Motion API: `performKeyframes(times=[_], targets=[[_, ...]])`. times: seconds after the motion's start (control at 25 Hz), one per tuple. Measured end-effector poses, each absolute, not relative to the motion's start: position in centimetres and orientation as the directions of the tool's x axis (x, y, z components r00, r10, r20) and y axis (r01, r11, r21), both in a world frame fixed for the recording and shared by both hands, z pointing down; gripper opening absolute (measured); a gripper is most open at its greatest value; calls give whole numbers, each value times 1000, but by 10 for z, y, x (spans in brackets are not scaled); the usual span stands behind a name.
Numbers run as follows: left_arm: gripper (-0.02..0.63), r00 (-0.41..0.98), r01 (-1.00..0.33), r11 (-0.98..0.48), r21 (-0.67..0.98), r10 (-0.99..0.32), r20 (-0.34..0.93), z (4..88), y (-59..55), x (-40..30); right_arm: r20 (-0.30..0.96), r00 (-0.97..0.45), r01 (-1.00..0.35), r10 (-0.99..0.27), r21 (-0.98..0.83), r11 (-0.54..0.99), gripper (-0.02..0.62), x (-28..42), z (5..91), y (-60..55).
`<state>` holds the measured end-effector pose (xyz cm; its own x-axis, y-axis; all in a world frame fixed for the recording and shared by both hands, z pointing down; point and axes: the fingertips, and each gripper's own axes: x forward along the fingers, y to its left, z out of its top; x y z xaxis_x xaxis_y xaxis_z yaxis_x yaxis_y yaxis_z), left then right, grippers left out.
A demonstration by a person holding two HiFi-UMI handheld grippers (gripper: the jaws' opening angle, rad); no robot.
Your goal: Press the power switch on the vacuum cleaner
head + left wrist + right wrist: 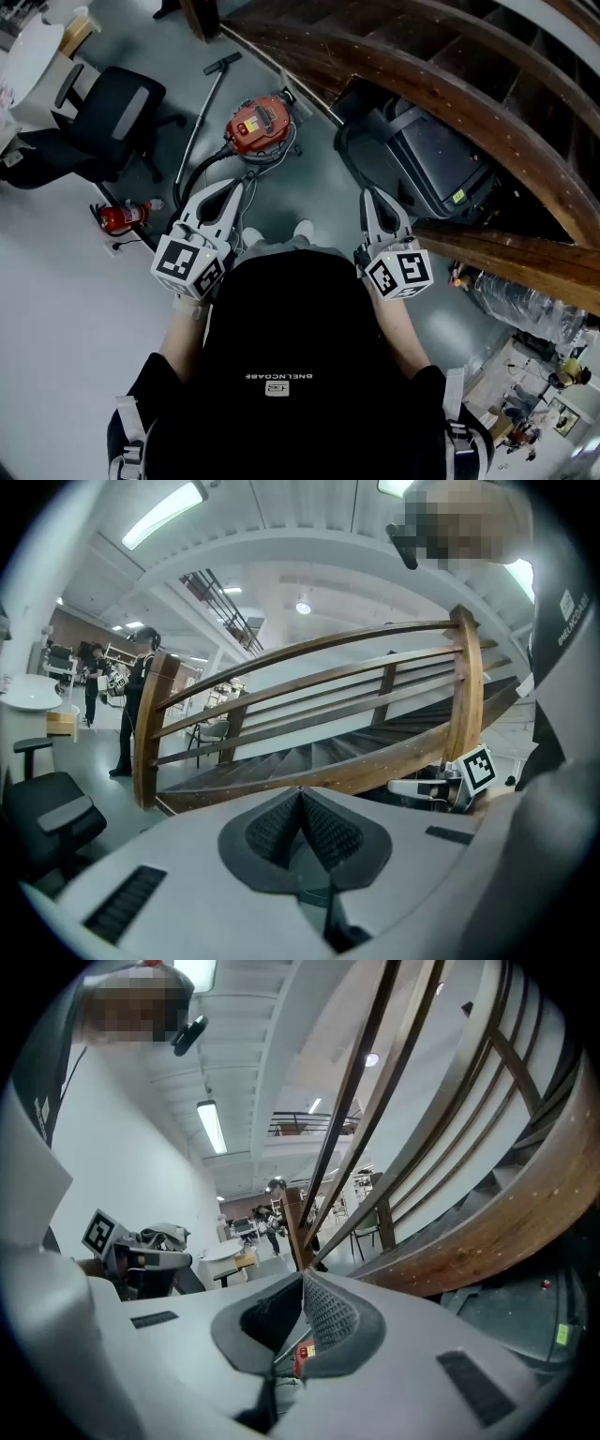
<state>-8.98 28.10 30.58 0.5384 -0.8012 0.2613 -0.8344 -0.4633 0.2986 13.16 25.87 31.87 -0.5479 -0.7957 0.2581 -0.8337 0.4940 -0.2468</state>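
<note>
The red vacuum cleaner (261, 127) stands on the grey floor ahead of me, its black hose curling left and its wand (202, 103) lying out to the far left. My left gripper (233, 186) is held at waist height, its tip pointing toward the vacuum's near side, well short of it. In the left gripper view its jaws meet at the tip (300, 792), shut and empty. My right gripper (369, 193) is level with it, to the right of the vacuum. It too is shut (303, 1279), with nothing gripped.
A black office chair (112, 117) and a red fire extinguisher (122, 217) sit left. A curved wooden stair railing (422, 84) sweeps across the right, with a dark machine (436, 164) under it. People stand far off (141, 700).
</note>
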Motion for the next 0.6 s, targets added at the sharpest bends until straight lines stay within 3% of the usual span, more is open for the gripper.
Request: performKeyframes(times=[0.6], targets=[[15,545,-836,-478,269,-779,309,323,259,3,242,-570,-814,-785,-296,500,29,211,329,240]])
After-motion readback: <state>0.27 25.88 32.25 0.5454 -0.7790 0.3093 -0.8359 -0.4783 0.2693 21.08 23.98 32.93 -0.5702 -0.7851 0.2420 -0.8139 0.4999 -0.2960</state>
